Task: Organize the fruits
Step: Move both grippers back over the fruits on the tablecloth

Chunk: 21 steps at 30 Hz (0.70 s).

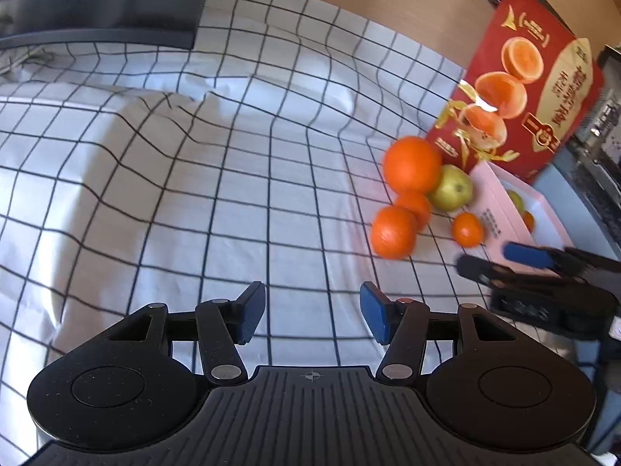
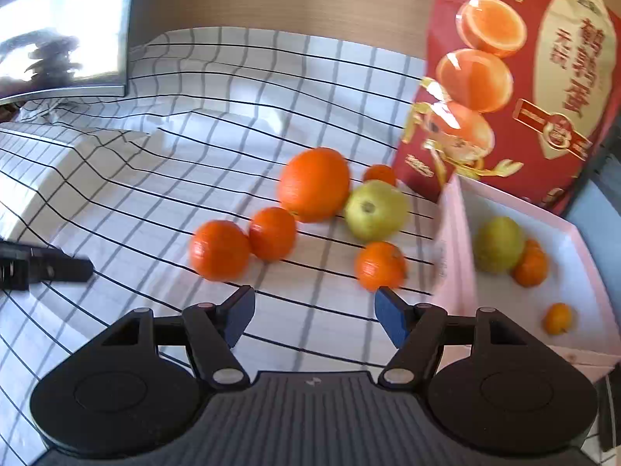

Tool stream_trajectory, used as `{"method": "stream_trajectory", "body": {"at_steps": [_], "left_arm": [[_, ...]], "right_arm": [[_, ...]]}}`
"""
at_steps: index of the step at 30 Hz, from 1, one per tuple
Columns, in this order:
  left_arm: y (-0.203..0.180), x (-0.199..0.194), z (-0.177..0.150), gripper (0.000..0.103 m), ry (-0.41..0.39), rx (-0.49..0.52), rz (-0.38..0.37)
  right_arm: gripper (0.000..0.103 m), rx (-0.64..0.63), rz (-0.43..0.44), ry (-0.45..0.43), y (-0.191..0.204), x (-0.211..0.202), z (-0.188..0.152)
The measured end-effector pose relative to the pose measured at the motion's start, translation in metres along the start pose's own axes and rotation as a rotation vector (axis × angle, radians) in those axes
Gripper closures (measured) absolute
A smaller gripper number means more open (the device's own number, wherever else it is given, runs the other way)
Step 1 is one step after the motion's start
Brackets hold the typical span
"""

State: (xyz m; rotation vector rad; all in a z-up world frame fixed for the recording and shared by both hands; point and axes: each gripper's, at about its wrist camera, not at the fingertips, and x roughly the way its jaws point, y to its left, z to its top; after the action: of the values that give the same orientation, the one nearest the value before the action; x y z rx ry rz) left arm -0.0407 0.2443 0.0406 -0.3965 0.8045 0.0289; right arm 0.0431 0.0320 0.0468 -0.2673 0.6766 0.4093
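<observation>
desk covered by wrinkled white checked cloth (image 2: 194, 163), wood panel behind. round glossy oranges (image 2: 313, 184) and green apple (image 2: 375, 209) lie loose ahead of right gripper (image 2: 314, 312); pink tray (image 2: 582, 233) to its right. left gripper (image 1: 312, 310) and right jaws part open, empty.

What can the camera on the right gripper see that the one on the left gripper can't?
Only the right wrist view shows the inside of the pink box well: a green fruit, an orange fruit beside it and a tiny orange one apart. It also shows a small orange fruit behind the pile.

Only the left wrist view shows the right gripper from the side, open and empty.

Both show the checked cloth, the big orange, the green apple and the red carton.
</observation>
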Motion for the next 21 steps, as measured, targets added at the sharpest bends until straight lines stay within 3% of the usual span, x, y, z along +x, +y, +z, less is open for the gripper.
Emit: {"method": "stream_trajectory", "body": {"at_steps": [4,8,10,15,19,21], "left_arm": [[0.004,-0.005,-0.005,0.044,0.015,-0.002,-0.004],[0.010,-0.010,-0.008,0.044,0.029,0.001,-0.001],[0.012,-0.010,-0.008,0.044,0.030,-0.003,0.001],[0.012,-0.011,-0.006,0.044,0.037,-0.008,-0.009],[0.010,-0.011,-0.006,0.044,0.050,0.010,-0.018],[0.011,-0.013,-0.007,0.044,0.051,0.010,-0.022]], "right_arm": [[0.034,0.009,0.022,-0.019,0.011,0.006,0.006],[0.035,0.005,-0.086,-0.069,0.008,0.018,0.018],[0.037,-0.030,-0.144,-0.065,0.003,0.030,0.027],[0.037,-0.120,-0.188,-0.043,-0.012,0.060,0.052],[0.036,-0.209,-0.189,0.028,-0.006,0.091,0.061],[0.036,-0.231,-0.225,0.010,-0.005,0.097,0.062]]}}
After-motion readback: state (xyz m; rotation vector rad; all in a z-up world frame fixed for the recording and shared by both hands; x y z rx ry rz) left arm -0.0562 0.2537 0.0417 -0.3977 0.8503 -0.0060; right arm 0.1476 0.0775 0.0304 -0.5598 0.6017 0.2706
